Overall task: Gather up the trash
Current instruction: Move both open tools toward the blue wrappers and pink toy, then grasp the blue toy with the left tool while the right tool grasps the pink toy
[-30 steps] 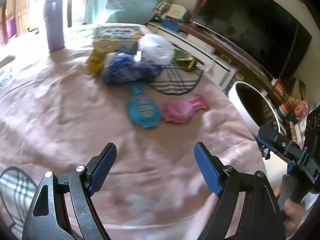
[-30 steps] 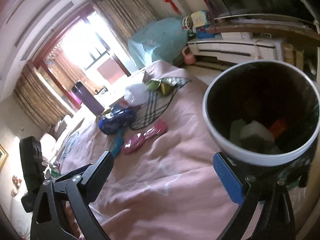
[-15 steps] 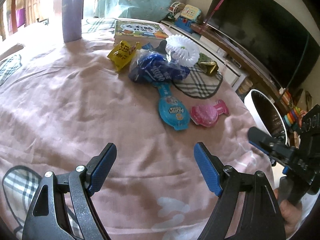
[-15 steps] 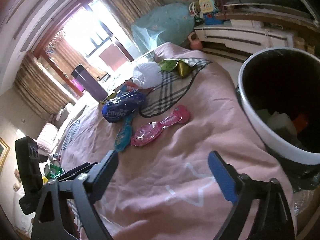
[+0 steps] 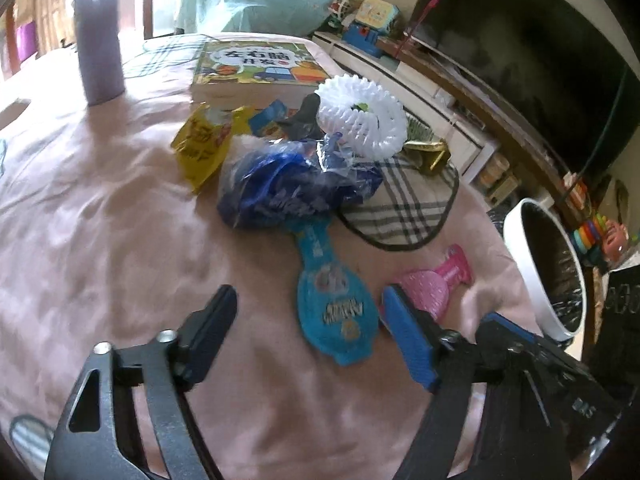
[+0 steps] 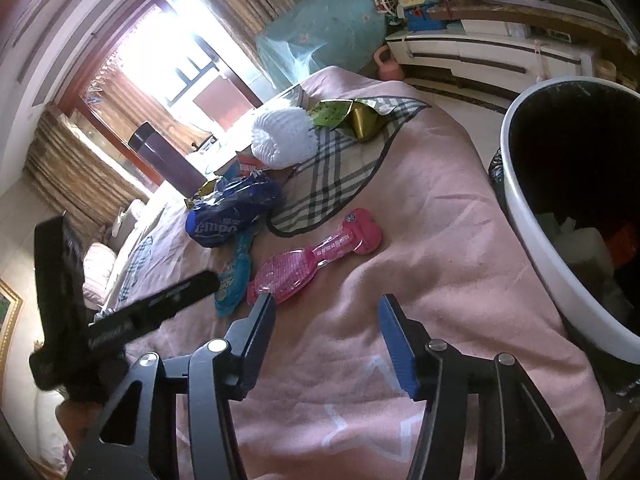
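While both claws narrow above the pink tablecloth (image 6: 460,216), left gripper (image 5: 308,334) spread beside the blue wrapper (image 5: 334,304), right gripper (image 6: 326,332) spread just short of the pink wrapper (image 6: 304,264), neither seemingly touching, white bin (image 6: 532,240) off the table's edge.

Left gripper (image 5: 308,332) is angled steeply downward, jaws parted and just narrowed, nothing gripped between the pads. Right gripper (image 6: 326,338) is tilted down less steeply, jaws likewise parted and just narrowed, nothing clamped. Both are held close side by side.
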### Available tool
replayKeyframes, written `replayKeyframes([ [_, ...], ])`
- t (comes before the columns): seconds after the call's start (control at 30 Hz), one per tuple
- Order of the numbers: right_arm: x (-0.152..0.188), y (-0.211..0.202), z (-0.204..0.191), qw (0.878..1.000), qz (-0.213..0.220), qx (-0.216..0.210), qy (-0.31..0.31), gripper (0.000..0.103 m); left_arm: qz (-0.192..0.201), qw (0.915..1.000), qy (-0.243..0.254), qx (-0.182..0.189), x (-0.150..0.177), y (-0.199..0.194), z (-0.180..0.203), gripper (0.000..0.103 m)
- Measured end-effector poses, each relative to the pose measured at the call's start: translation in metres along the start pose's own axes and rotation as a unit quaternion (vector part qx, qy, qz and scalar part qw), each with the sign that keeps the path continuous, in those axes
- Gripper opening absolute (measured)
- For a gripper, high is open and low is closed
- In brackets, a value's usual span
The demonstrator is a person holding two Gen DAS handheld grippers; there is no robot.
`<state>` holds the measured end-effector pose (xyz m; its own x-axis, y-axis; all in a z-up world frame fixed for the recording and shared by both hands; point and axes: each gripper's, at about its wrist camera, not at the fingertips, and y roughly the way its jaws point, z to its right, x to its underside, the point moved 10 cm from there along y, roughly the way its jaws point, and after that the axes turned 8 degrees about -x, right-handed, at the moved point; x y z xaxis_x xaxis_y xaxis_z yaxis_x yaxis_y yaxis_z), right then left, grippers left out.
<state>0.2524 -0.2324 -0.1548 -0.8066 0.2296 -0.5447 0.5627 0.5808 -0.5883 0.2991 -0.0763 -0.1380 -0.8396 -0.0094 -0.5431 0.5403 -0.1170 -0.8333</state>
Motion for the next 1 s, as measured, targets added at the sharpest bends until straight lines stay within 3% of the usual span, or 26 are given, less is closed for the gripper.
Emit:
replayKeyframes([
  [0.07, 0.000, 0.002, 0.000, 1.000, -0.002, 0.001, 0.000, 0.054, -0.016, 0.9998, 0.012, 0.008, 0.002, 0.010, 0.004, 0.050],
  [0.13, -0.001, 0.002, 0.000, 1.000, -0.003, 0.003, -0.001, 0.053, -0.006, 0.9995, 0.025, 0.017, 0.004, 0.009, 0.007, 0.045],
  [0.2, -0.002, 0.004, -0.001, 1.000, -0.004, 0.004, -0.001, 0.053, -0.002, 0.9985, 0.040, 0.037, 0.008, 0.004, 0.011, 0.030],
  [0.33, -0.005, 0.010, -0.004, 1.000, -0.008, 0.011, -0.003, 0.053, 0.003, 0.9975, 0.048, 0.052, 0.022, -0.010, 0.001, 0.023],
  [0.37, -0.006, 0.013, -0.005, 1.000, -0.009, 0.013, -0.004, 0.053, 0.001, 0.9972, 0.045, 0.059, 0.026, -0.014, -0.004, 0.015],
  [0.4, -0.008, 0.016, -0.007, 1.000, -0.010, 0.014, -0.005, 0.053, -0.006, 0.9969, 0.040, 0.067, 0.033, -0.017, -0.010, 0.001],
  [0.53, -0.012, 0.032, -0.017, 1.000, -0.015, 0.017, -0.012, 0.053, -0.023, 0.9963, 0.020, 0.080, 0.053, -0.023, -0.032, 0.001],
  [0.7, -0.019, 0.055, -0.031, 0.999, -0.015, 0.032, -0.035, 0.053, -0.018, 0.9960, -0.004, 0.088, 0.061, -0.035, -0.054, 0.001],
  [0.77, -0.022, 0.062, -0.034, 0.998, -0.015, 0.037, -0.041, 0.040, -0.018, 0.9960, -0.007, 0.087, 0.062, -0.037, -0.059, 0.001],
  [0.8, -0.022, 0.066, -0.034, 0.998, -0.019, 0.039, -0.042, 0.026, -0.020, 0.9957, -0.009, 0.090, 0.062, -0.037, -0.060, 0.002],
  [0.83, -0.022, 0.067, -0.034, 0.998, -0.019, 0.038, -0.039, 0.024, -0.022, 0.9954, -0.010, 0.093, 0.061, -0.037, -0.060, 0.002],
  [0.93, -0.024, 0.061, -0.035, 0.998, -0.011, 0.037, -0.040, 0.018, -0.024, 0.9947, -0.008, 0.100, 0.057, -0.036, -0.058, 0.014],
  [1.0, -0.022, 0.051, -0.035, 0.998, -0.009, 0.040, -0.042, 0.016, -0.022, 0.9947, -0.002, 0.101, 0.053, -0.034, -0.053, 0.034],
])
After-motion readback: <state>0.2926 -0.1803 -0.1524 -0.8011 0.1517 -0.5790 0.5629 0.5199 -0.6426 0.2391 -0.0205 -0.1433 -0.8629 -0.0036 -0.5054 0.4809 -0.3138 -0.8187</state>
